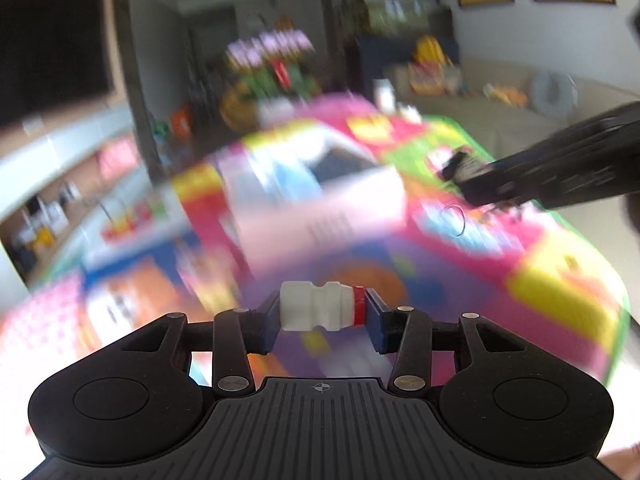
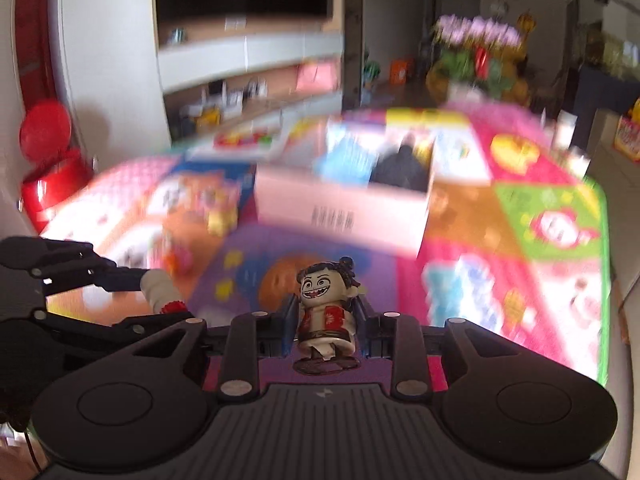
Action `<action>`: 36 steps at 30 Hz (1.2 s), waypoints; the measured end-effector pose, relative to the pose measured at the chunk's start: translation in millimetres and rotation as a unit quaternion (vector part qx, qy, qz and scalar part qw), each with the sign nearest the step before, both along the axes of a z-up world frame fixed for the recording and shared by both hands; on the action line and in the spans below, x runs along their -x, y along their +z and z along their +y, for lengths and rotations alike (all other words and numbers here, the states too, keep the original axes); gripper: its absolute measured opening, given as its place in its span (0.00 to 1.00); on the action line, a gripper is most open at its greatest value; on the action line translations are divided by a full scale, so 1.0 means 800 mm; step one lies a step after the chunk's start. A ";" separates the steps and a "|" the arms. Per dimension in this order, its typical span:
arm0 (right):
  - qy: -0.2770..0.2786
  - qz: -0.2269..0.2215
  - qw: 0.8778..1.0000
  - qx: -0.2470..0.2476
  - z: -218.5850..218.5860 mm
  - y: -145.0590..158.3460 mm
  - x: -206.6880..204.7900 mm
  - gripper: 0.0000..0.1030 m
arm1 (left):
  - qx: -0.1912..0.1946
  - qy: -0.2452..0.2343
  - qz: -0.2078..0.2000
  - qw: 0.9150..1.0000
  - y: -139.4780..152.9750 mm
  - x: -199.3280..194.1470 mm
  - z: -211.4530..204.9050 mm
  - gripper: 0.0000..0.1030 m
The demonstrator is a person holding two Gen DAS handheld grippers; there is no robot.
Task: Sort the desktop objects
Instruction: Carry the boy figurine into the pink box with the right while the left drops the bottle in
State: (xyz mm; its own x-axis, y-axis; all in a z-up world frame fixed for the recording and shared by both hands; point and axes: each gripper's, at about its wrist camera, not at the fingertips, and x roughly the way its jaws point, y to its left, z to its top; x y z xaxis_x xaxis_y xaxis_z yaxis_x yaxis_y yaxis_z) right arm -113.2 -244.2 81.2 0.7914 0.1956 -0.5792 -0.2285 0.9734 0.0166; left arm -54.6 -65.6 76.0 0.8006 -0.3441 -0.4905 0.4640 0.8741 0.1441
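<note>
Left wrist view: left gripper point(image 1: 324, 312) clamps a small bottle point(image 1: 316, 311), right gripper point(image 2: 326, 320) a figurine point(image 2: 326, 312), over a colourful mat point(image 2: 520, 200).

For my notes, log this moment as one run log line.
left gripper: shut on small white bottle, sideways | right gripper: shut on figurine, upright | pink box: ahead on mat | views: blurred

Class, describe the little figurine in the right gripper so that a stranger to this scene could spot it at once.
Start at the bright patchwork play mat with the pale pink cardboard box on it. Nearer the camera, the right gripper clamps a small grinning figurine with black hair buns and a red vest. The left gripper holds a plain white red-capped bottle.
</note>
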 end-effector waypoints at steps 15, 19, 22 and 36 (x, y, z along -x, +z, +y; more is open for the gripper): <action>-0.071 -0.154 0.985 0.009 -0.023 0.126 -0.142 0.28 | 0.094 0.041 -0.029 0.994 0.047 -0.138 0.022 0.99; -0.044 -0.142 0.989 -0.007 -0.002 0.126 -0.187 0.28 | 0.128 0.070 -0.025 0.989 0.018 -0.098 0.063 1.00; -0.018 -0.107 0.993 -0.054 0.020 0.118 -0.242 0.28 | 0.125 0.112 -0.032 0.985 0.000 -0.084 0.088 1.00; -0.041 -0.019 0.996 -0.079 0.073 0.041 -0.308 0.54 | 0.130 0.152 0.063 0.978 -0.064 -0.031 0.150 1.00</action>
State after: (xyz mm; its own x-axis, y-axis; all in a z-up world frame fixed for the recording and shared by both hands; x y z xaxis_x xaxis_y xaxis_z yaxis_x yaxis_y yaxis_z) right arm 133.5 -185.4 114.1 0.8296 0.2155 -0.5151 -0.1519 0.9748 0.1633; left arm -29.8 54.1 25.1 0.8243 -0.2256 -0.5193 0.1769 0.9739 -0.1423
